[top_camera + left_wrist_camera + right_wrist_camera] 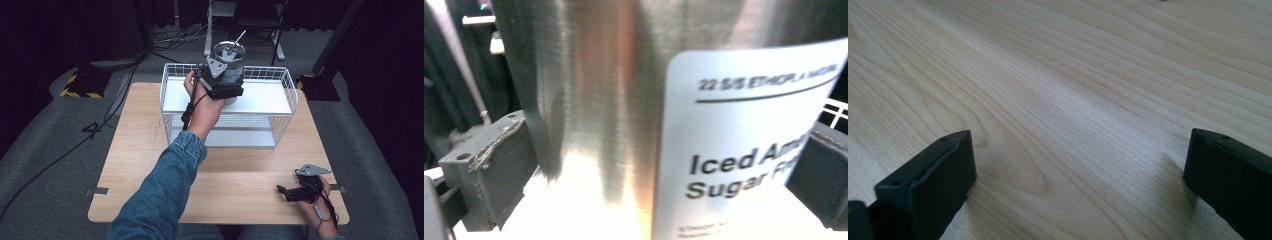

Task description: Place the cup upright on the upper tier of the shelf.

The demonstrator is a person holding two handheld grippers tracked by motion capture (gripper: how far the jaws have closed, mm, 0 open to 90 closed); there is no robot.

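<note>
Overhead, a pale wood worktop (150,150) stands on grey floor in a dark room. On the wire rack's (285,100) top shelf stands a steel cup (599,100), between the left hand-held gripper's (222,82) wide-open jaws, unclamped. The right hand-held gripper (290,192) rests open, empty.

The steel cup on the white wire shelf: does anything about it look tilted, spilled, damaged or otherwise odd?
Nothing stands out. The steel cup stands upright on the top of the white wire shelf, with a straw leaning in it. Its label looks intact, and no spill shows. The left gripper has its jaws beside the cup.
</note>
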